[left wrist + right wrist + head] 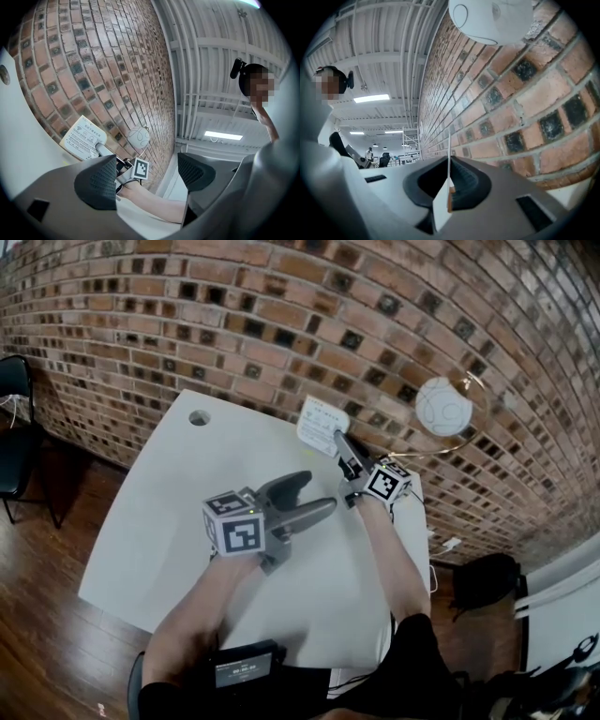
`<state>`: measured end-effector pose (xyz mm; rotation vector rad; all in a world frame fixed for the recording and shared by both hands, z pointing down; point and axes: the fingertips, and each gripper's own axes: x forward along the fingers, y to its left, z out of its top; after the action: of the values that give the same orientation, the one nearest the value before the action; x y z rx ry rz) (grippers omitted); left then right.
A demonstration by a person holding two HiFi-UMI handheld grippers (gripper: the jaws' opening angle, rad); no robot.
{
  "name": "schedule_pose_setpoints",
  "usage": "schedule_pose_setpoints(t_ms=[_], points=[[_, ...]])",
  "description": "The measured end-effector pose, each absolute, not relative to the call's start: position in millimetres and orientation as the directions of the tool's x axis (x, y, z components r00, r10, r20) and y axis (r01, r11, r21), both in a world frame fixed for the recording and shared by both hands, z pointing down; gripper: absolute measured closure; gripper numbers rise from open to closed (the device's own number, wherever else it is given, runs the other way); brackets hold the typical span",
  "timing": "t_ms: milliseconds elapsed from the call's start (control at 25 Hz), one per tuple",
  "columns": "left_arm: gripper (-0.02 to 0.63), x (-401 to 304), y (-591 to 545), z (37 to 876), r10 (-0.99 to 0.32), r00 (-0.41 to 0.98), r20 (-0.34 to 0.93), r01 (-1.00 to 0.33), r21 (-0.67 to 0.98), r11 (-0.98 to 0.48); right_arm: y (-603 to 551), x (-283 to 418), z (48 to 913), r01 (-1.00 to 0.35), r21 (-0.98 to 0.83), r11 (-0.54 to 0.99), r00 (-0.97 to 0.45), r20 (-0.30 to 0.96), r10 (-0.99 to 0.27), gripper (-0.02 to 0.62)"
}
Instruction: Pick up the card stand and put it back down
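so far the right claw (339,439) is clenched on the card stand (317,423) at the far edge of the table (159,540), lifted or resting i cannot tell, so setting down and letting go seem left, while the left claw (317,491) hangs released and empty nearer the table's middle.

- Head view: above the surface's (159,521) near edge, looking steeply down toward the brick wall (281,315) at the far side.
- Left gripper view: low on the left tongs (147,174), tilted up at wall and ceiling (225,70).
- Right gripper view: on the right tongs (450,185), level, close along the wall.
- All three share the wall and round white lamp (443,406).
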<state>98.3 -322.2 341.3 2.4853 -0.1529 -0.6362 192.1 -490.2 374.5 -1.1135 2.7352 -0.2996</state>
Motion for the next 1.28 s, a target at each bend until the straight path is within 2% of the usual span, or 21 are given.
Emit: schedule_pose_setpoints(t_ms=[640, 1040, 1280], points=[[0.207, 97.4, -325.5, 344.2, -0.249, 0.88, -0.405, 0.024, 0.56, -0.828, -519.3, 175.0, 398.2, -0.647, -0.232, 0.726, -0.742, -0.028, -0.67, 0.566], [0.207, 97.9, -325.5, 346.2, -0.25, 0.881, -0.401, 0.025, 0.569, -0.822, -535.9, 193.6, 421.7, -0.65, -0.267, 0.711, -0.739, 0.008, -0.673, 0.56], [0.207, 98.9, -325.6, 347.1, -0.248, 0.883, -0.399, 0.025, 0.567, -0.824, -535.7, 191.3, 415.3, -0.674, -0.221, 0.705, -0.728, 0.039, -0.684, 0.545]])
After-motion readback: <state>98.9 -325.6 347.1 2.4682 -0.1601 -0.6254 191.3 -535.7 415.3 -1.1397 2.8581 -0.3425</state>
